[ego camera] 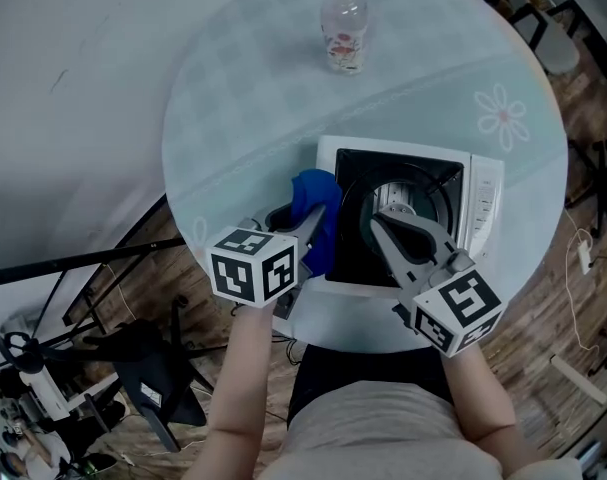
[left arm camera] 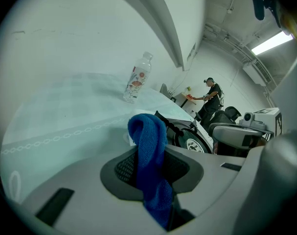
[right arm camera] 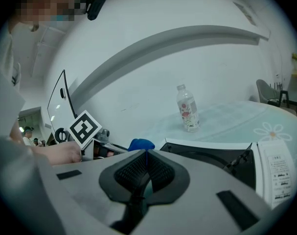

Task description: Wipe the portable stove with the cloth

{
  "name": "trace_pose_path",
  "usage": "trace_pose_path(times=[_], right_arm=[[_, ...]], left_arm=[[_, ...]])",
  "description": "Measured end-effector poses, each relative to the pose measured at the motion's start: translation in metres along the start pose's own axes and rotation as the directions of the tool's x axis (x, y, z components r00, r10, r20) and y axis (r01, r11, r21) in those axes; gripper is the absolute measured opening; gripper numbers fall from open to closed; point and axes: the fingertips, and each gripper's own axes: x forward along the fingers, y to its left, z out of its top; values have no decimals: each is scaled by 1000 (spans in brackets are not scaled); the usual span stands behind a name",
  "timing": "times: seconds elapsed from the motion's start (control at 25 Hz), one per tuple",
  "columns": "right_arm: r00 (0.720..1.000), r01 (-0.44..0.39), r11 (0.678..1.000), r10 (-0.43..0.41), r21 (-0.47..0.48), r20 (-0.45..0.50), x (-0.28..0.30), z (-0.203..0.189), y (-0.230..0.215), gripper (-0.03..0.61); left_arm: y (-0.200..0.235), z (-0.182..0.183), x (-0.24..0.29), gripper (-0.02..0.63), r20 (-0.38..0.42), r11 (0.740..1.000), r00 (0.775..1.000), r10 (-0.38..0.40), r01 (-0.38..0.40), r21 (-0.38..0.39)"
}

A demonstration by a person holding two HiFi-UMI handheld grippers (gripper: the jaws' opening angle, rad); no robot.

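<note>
The portable stove (ego camera: 483, 203) is white with a black top and round burner, and sits on the near side of the round table. A blue cloth (ego camera: 313, 203) hangs at the stove's left edge, pinched in my left gripper (ego camera: 313, 226). In the left gripper view the cloth (left arm camera: 149, 146) stands up in a fold between the pads, with the stove (left arm camera: 187, 136) just behind it. My right gripper (ego camera: 378, 218) hovers over the burner, shut and holding nothing. In the right gripper view its pads (right arm camera: 133, 173) meet, and the cloth (right arm camera: 141, 144) and stove (right arm camera: 275, 165) lie beyond.
A clear water bottle (ego camera: 344, 26) stands upright at the table's far side, also seen as the bottle (left arm camera: 137, 82) and the bottle (right arm camera: 188, 109). The table's pale green cover (ego camera: 233, 138) ends close to my body. A black stand and gear lie on the floor at left (ego camera: 143, 368).
</note>
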Motion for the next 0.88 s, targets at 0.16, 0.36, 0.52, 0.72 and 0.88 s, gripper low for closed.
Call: trace_pose_path(times=[0.16,0.36,0.52,0.72,0.88], right_arm=[[1000,-6,1000,6,25,8,3,3,-3,23],[1000,-16,999,15,40,12,7,7,-6,23],[1000,-18,999,17,40,15,12,10,-8,23],[999,-15,999,14,49,30,12,18,-15,23],[999,-13,998,10,68,38,14,22,-21,23]], left_arm=[[3,10,7,104,5,1000,1000,-3,3,6],[5,21,14,104,16,1000,1000,-8,8,1],[8,28,19,104,24,1000,1000,-5,6,-5],[12,36,25,104,36,1000,999,-7,8,-11],[13,44,29,104,40,1000,999,-6,6,-6]])
